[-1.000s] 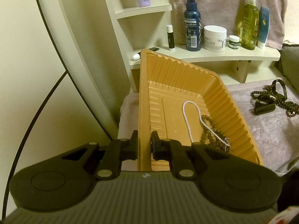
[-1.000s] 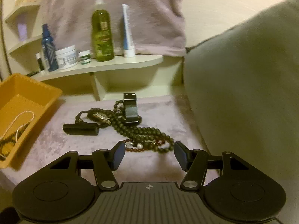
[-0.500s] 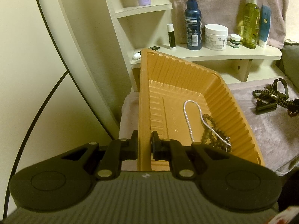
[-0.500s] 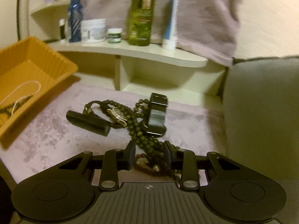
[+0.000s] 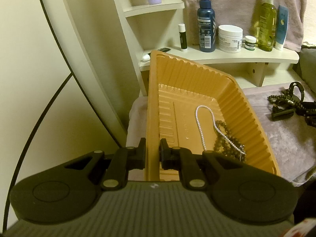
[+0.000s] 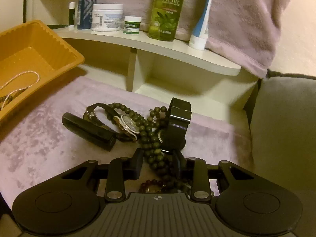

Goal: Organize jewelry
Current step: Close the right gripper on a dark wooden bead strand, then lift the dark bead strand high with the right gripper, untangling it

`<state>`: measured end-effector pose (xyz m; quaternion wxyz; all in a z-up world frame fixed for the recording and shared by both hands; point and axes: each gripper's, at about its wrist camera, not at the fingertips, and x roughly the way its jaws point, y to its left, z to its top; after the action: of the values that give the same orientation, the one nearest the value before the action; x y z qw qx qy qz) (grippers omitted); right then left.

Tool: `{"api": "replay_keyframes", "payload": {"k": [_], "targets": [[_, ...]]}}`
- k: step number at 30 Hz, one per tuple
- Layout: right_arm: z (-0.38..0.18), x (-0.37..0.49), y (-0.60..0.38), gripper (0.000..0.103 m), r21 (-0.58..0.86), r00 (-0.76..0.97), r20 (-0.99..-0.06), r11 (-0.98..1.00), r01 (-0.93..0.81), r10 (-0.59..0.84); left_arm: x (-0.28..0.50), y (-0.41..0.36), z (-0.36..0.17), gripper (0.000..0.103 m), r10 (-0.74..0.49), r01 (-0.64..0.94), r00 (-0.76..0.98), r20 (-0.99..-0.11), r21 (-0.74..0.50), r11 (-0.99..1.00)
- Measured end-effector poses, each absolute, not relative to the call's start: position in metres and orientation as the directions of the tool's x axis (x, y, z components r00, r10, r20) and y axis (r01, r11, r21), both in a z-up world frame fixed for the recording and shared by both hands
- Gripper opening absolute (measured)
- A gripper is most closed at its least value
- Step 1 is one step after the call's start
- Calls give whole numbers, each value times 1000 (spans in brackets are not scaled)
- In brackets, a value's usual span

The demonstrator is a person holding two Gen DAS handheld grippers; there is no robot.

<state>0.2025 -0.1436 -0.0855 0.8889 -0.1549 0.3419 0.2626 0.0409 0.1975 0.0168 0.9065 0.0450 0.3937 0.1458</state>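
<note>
My left gripper (image 5: 152, 154) is shut on the near left wall of an orange plastic tray (image 5: 153, 102), which is tilted. Inside lie a white pearl necklace (image 5: 199, 124) and a dark bead string (image 5: 227, 140). The tray also shows at the left of the right wrist view (image 6: 65, 45). My right gripper (image 6: 158, 164) is shut on a dark green bead necklace (image 6: 152, 138) from a jewelry pile on the pink cloth (image 6: 39, 138). The pile holds a crystal-faced wristwatch (image 6: 129, 125), a black watch band (image 6: 178, 122) and a black bar (image 6: 88, 131).
A cream shelf (image 6: 177, 49) behind holds an olive bottle (image 6: 166, 9), a blue tube (image 6: 201, 25), a white jar (image 6: 106, 17), a small green jar (image 6: 132, 24) and a blue spray bottle (image 5: 206, 21). A grey cushion (image 6: 282, 118) is at the right. A pink towel (image 6: 237, 19) hangs behind.
My right gripper moved forward into the jewelry pile and closed on the dark green beads. The left gripper kept its hold on the tray and barely moved.
</note>
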Motion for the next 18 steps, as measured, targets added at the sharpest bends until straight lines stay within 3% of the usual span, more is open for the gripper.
{"api": "replay_keyframes", "payload": {"k": [3, 9, 18], "targets": [[-81, 199, -146, 14, -79, 615, -698, 814, -575, 367, 41, 198, 17, 12, 299, -231, 648, -700, 194, 953], [-77, 186, -150, 14, -73, 627, -680, 816, -574, 380, 41, 198, 16, 12, 298, -230, 649, -701, 192, 954], [-28, 166, -157, 14, -128, 737, -543, 828, -546, 402, 41, 197, 17, 12, 299, -231, 650, -699, 193, 954]]}}
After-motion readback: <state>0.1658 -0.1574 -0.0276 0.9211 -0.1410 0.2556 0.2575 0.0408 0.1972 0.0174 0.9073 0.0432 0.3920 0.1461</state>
